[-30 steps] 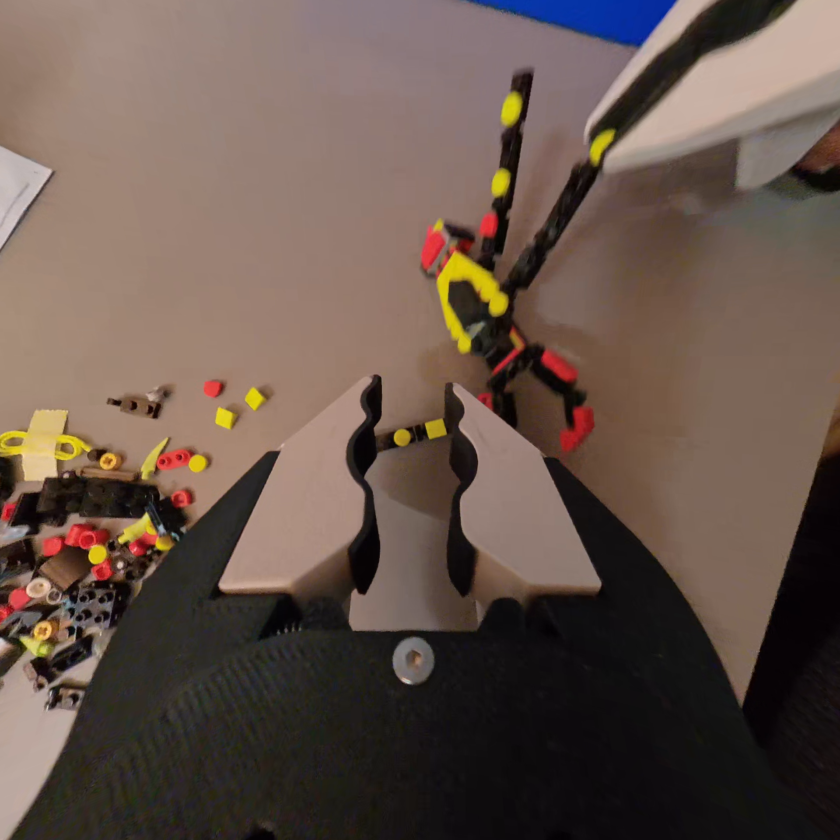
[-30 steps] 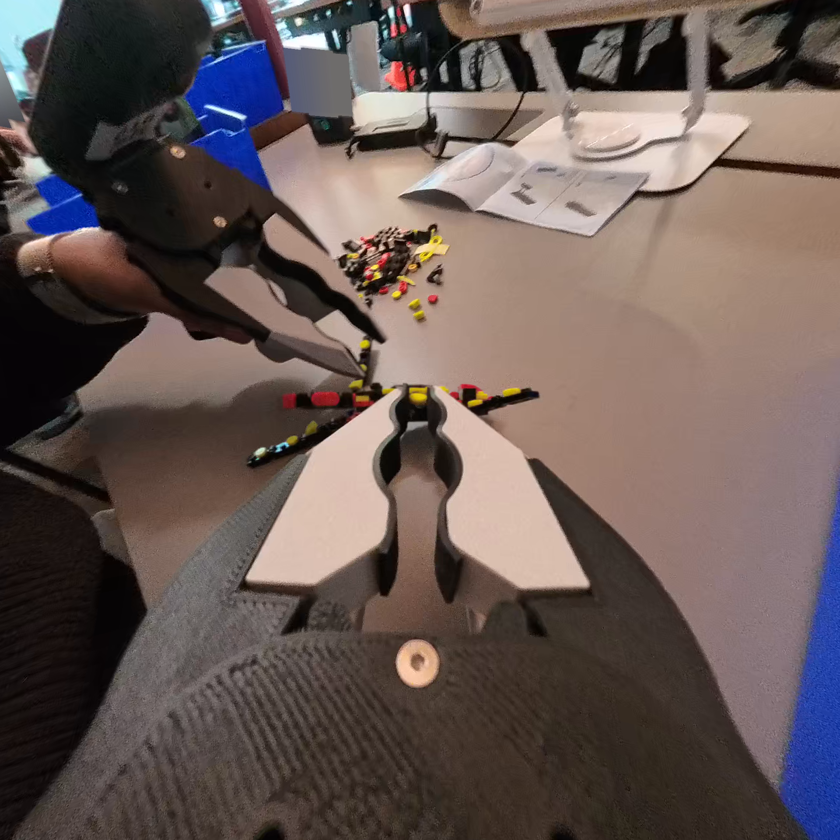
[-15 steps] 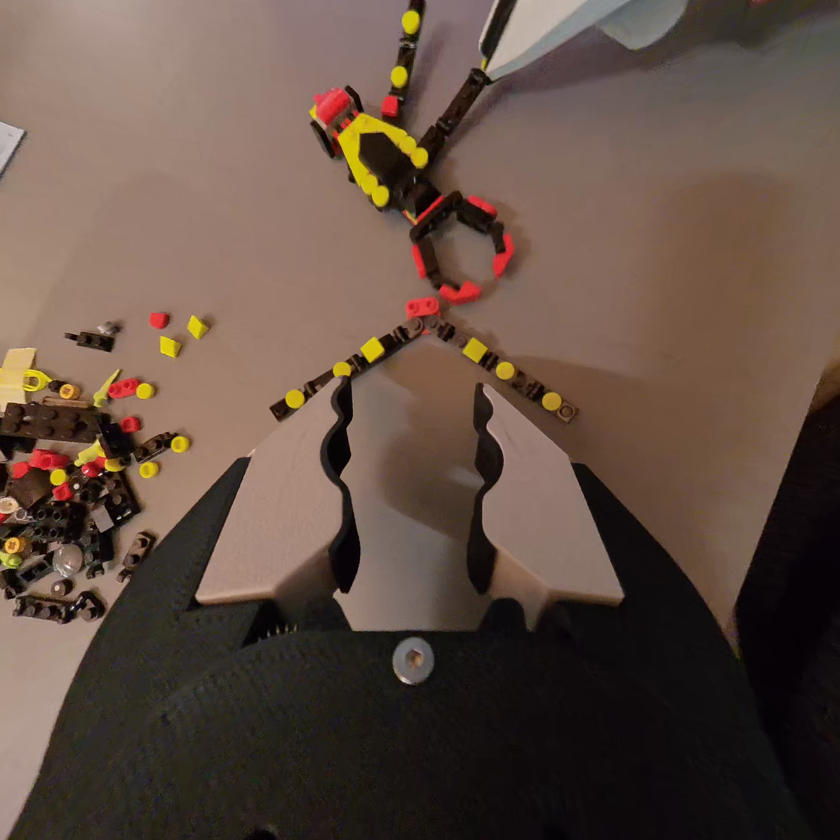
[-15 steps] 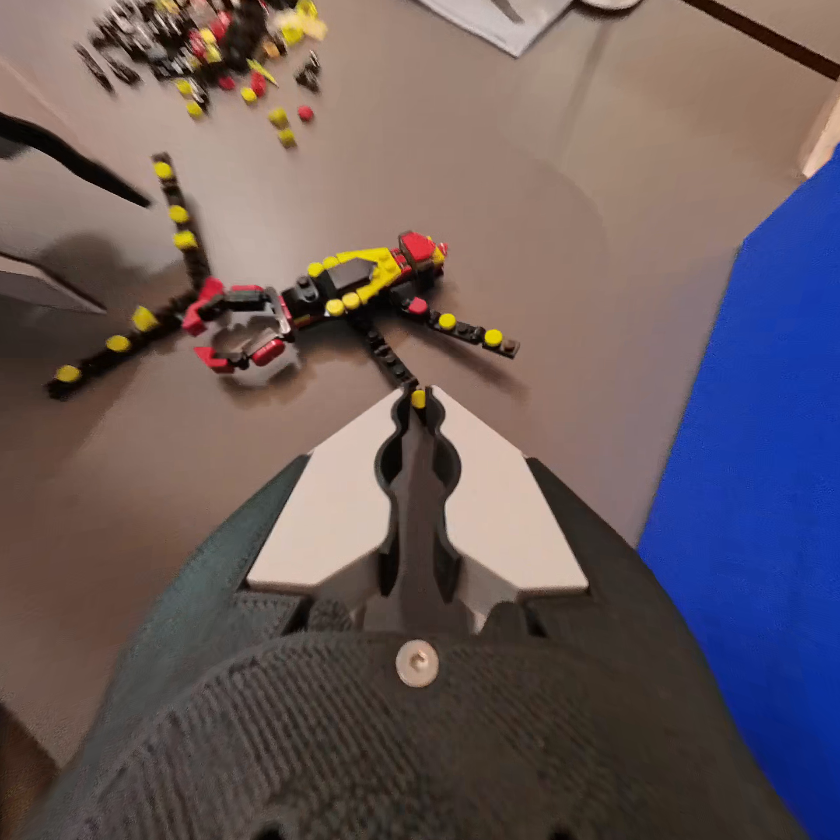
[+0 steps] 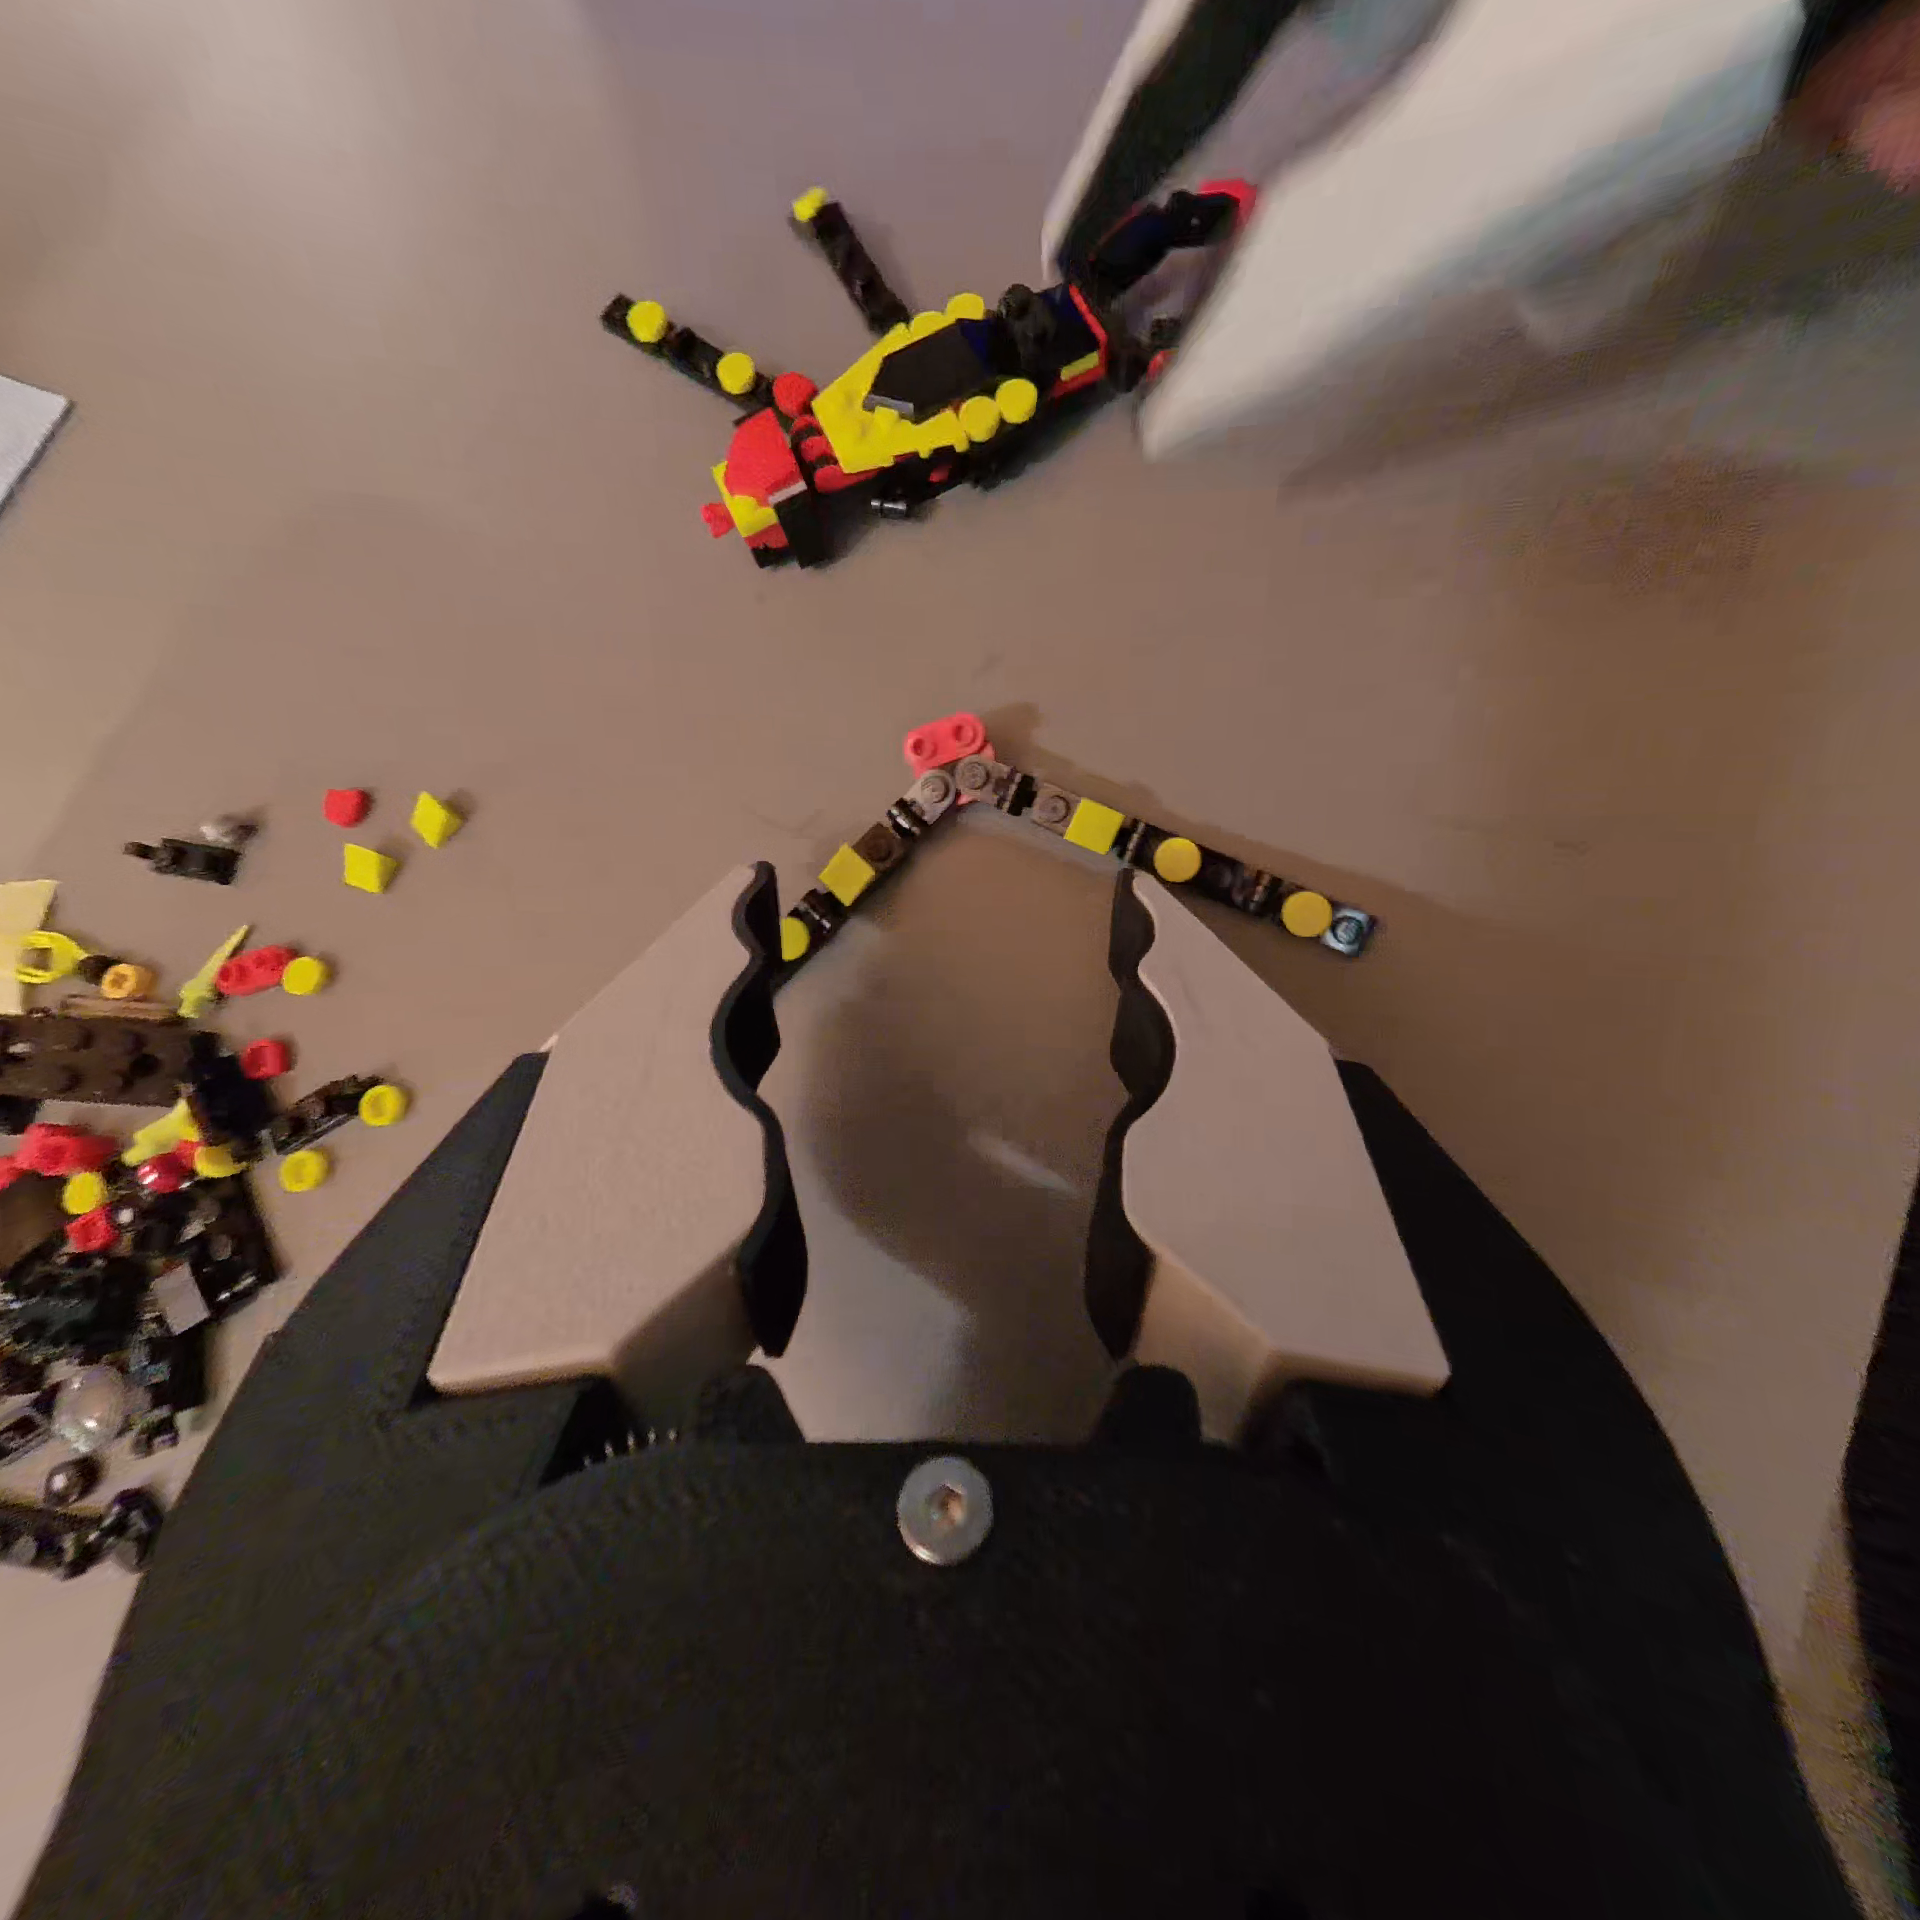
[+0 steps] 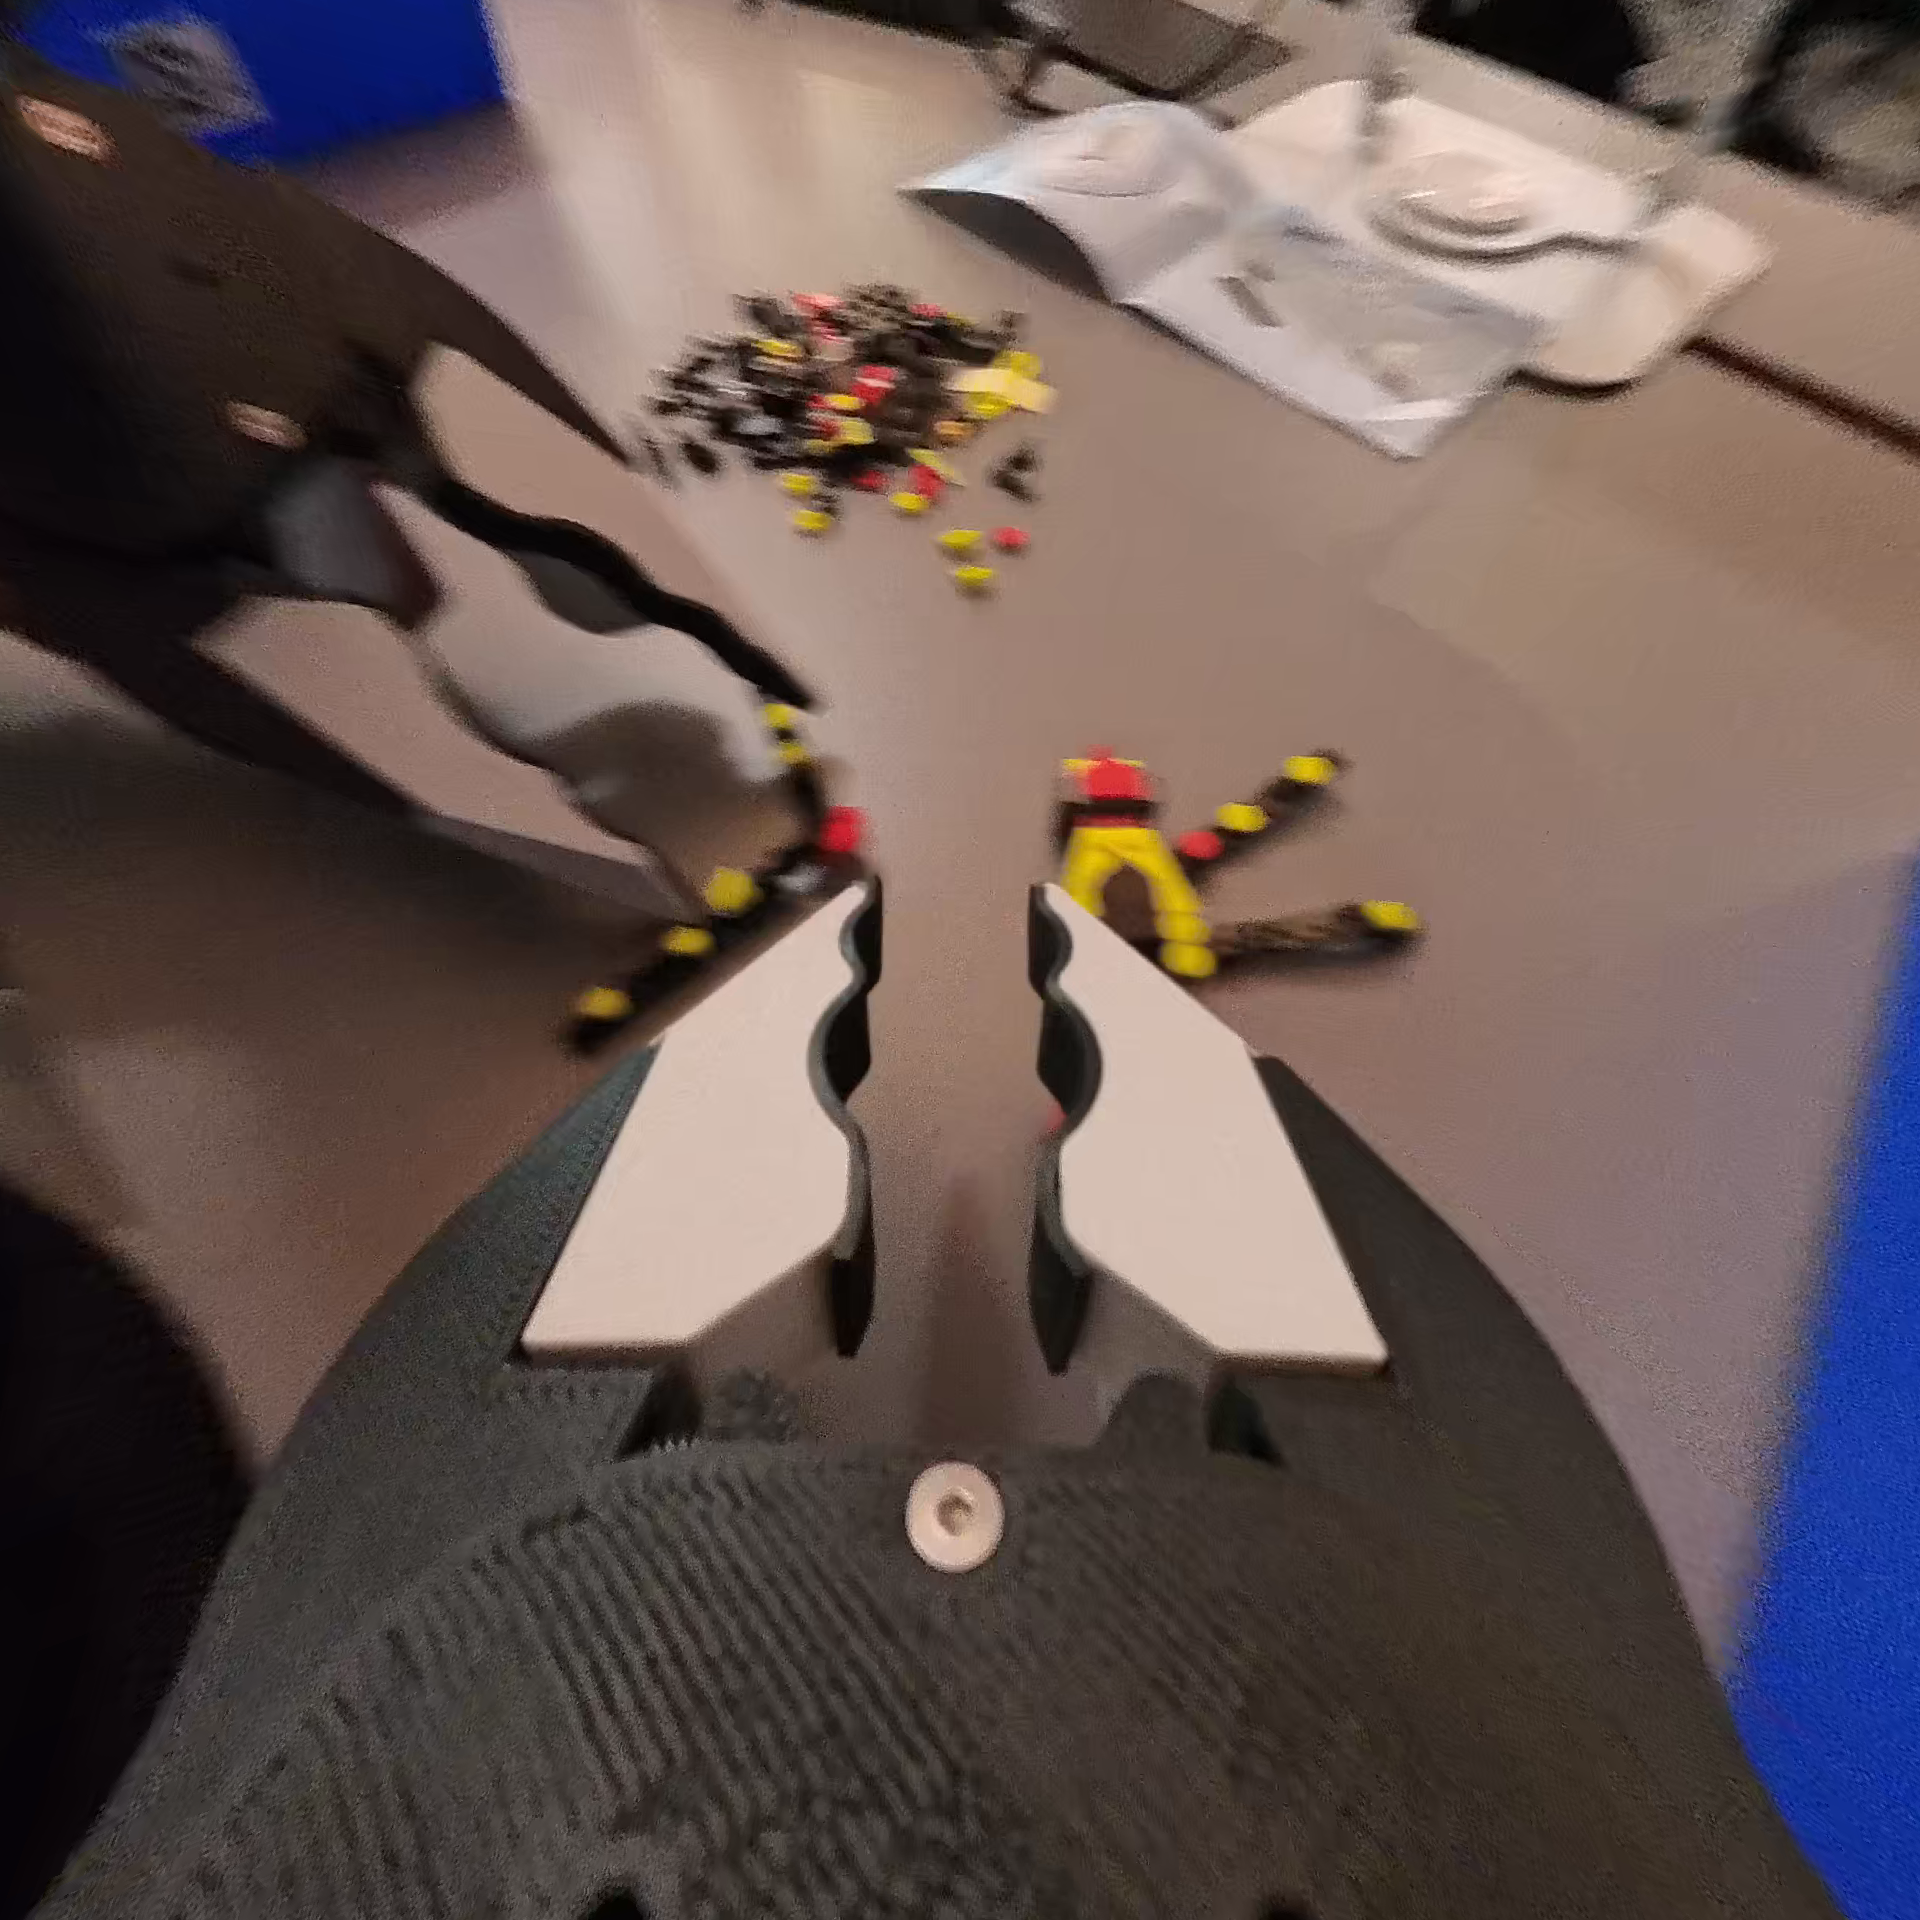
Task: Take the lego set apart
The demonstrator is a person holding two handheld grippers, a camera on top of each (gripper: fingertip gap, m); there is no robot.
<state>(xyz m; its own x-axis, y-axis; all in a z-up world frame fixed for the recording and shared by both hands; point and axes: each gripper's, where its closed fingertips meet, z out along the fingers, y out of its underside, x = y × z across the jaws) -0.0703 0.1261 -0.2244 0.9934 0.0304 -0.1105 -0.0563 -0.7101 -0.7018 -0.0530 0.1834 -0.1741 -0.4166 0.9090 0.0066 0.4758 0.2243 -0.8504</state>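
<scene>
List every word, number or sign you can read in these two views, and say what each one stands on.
Nothing can be read in either view.
The open booklet: printed pages, too blurred to read.
The white label on the blue bin: too blurred to read.
The sheet corner at the left edge: no print legible.
The lego model and loose pieces: no print visible.

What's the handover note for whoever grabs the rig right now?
Left gripper: open, empty, low over the table, jaws either side of the V-shaped leg chain that lies apart from the body.
Right gripper: open, empty, beside the body.
Done: loose pile at left; leg chain off.
Left: the body is still assembled with two black legs attached; the chain is still in one piece. Break both down.
</scene>
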